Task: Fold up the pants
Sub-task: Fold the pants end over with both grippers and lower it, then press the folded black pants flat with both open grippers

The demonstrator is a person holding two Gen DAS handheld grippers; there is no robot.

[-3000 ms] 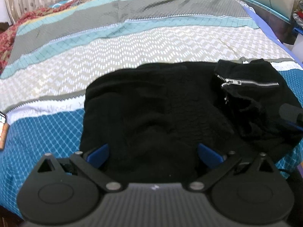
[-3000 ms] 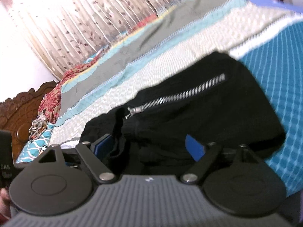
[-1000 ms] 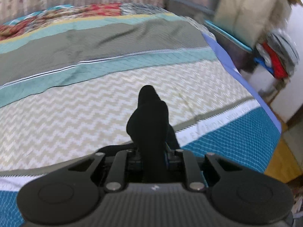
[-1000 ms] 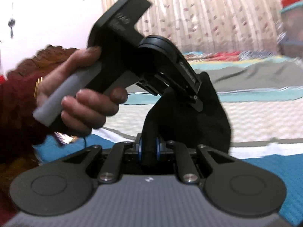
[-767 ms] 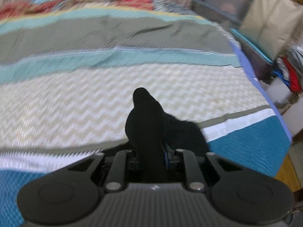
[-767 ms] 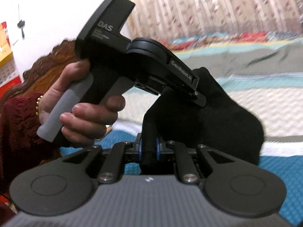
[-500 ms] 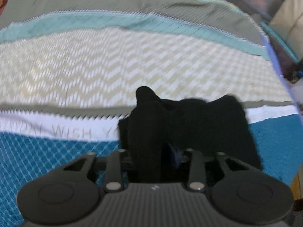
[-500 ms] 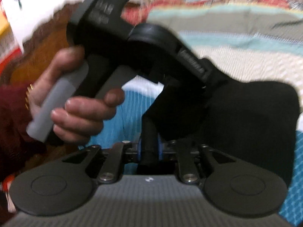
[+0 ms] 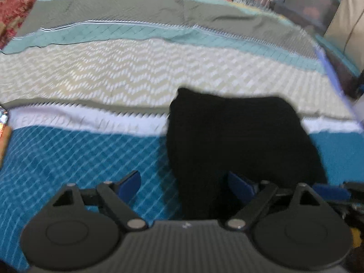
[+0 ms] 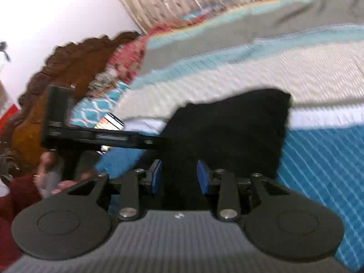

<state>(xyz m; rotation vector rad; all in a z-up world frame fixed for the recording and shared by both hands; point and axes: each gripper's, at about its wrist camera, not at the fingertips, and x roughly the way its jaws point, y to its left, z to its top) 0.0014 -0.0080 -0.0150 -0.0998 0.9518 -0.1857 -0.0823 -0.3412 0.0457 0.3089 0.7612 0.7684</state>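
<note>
The black pants (image 9: 238,136) lie folded in a compact heap on the striped bedspread (image 9: 113,79), across its white and blue bands. My left gripper (image 9: 185,183) hangs low over their near left edge. Its jaws are opening wide, and the cloth lies loose between them, close to the right pad. My right gripper (image 10: 179,177) is at the near edge of the pants (image 10: 227,132). Its jaws are opening too, with black cloth in the gap and both blue inner faces showing. A blue finger (image 9: 329,192) of the right gripper shows at the right edge.
A hand (image 10: 52,182) in a dark red sleeve holds the left tool's black body (image 10: 102,136). A carved wooden headboard (image 10: 56,72) and a phone (image 10: 111,120) lie to the left. The bed's right edge (image 9: 336,79) borders stacked boxes (image 9: 307,6). Curtains hang behind.
Both grippers came down from mid-air with pinched black cloth and let it go. The pants now rest folded on the bedspread, and both pairs of jaws have parted, the left widely.
</note>
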